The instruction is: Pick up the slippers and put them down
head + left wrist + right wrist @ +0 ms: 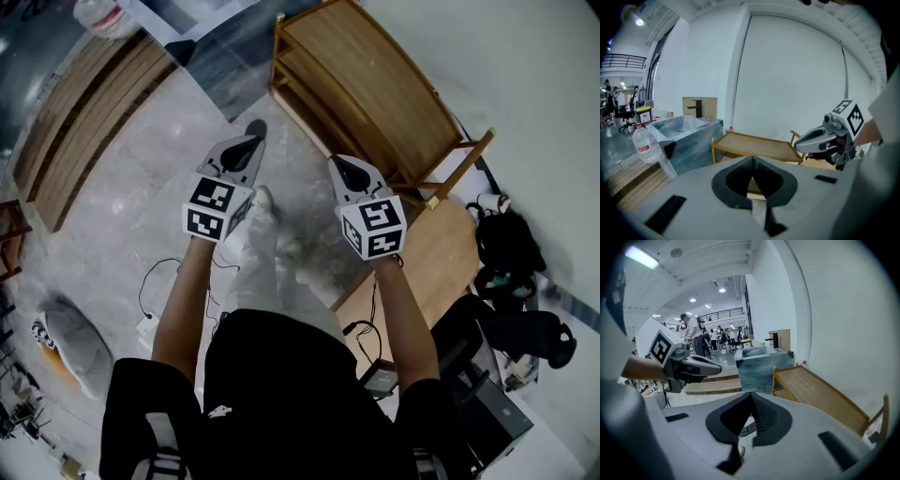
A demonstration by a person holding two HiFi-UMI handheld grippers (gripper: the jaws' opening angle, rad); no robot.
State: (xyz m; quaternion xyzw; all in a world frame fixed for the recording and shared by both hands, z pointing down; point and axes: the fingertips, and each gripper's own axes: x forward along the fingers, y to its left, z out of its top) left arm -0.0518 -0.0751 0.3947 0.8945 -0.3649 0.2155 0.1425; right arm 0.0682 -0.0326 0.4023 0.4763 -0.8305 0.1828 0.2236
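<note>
The left gripper (249, 142) and right gripper (343, 169) hung above the floor (131, 225), fingers closed on nothing; no slipper could be surely picked out, so locating one and opening wide looked wise first.

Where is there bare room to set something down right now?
Free: the grey floor beside the slatted platform, and the wooden rack's bare top. Crowded: the right side, where black bags sit next to the wooden board.
</note>
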